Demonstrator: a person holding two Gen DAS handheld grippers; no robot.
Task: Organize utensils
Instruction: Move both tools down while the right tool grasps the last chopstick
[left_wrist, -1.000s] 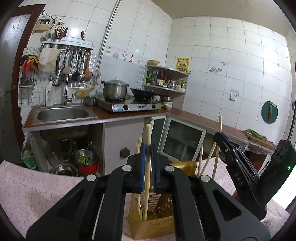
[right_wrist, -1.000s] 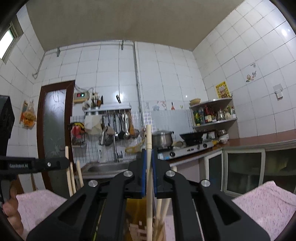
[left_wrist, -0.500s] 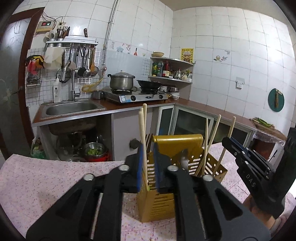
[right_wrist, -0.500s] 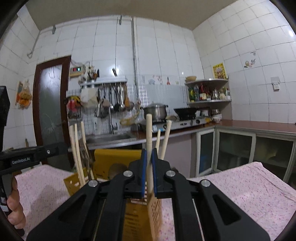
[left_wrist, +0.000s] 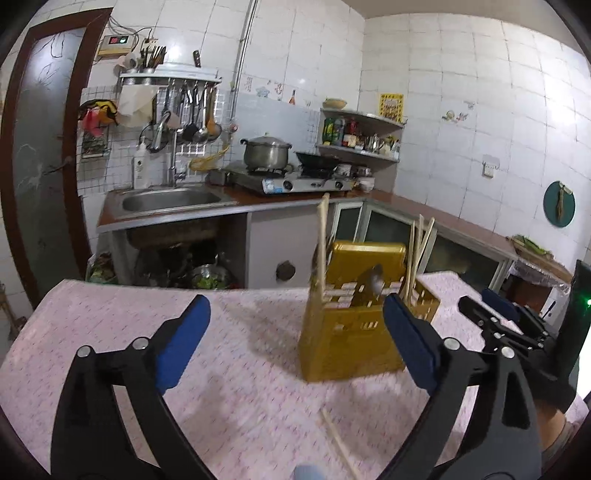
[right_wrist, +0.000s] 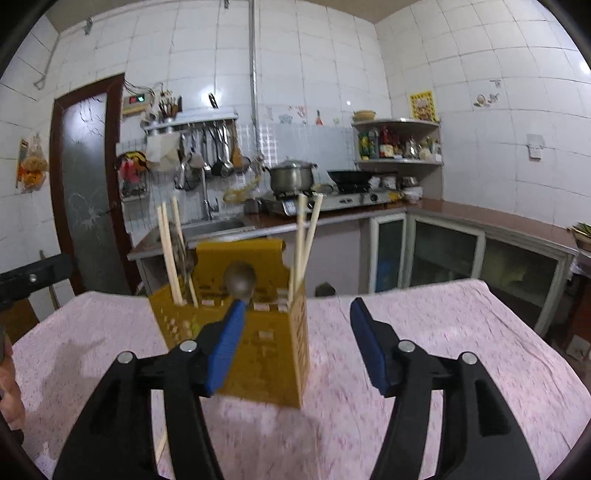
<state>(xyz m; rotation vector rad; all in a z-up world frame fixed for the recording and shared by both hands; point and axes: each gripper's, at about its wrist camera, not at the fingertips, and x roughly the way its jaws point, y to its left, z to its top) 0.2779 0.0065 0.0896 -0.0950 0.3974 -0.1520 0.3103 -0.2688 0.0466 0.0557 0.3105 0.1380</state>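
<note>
Two grippers that each pinched a chopstick a second ago now hold nothing. Our left gripper (left_wrist: 295, 325) has its jaws opening, already spread very wide, and the stick it gripped stands alone at the left end of the yellow utensil holder (left_wrist: 347, 343). Our right gripper (right_wrist: 295, 325) is opening too, about half spread, with only the holder's right corner and tablecloth showing between its blue pads (right_wrist: 225, 343). A second ago both views were pressed close over the holder; now we see it whole on the pink tablecloth (right_wrist: 424, 332), standing upright in front of both tools.

Counting from the right wrist view: one holder, one round-headed spoon (right_wrist: 240, 277) in its middle section, two chopsticks (right_wrist: 168, 247) leaning in the left section with a darker utensil behind them that we cannot make out, and two more chopsticks (right_wrist: 306, 236) in the right section. One loose chopstick (left_wrist: 338, 443) lies flat on the cloth, near the left gripper and apart from the holder. At the left edge of the right wrist view we see the person's hand (right_wrist: 9, 391).
</note>
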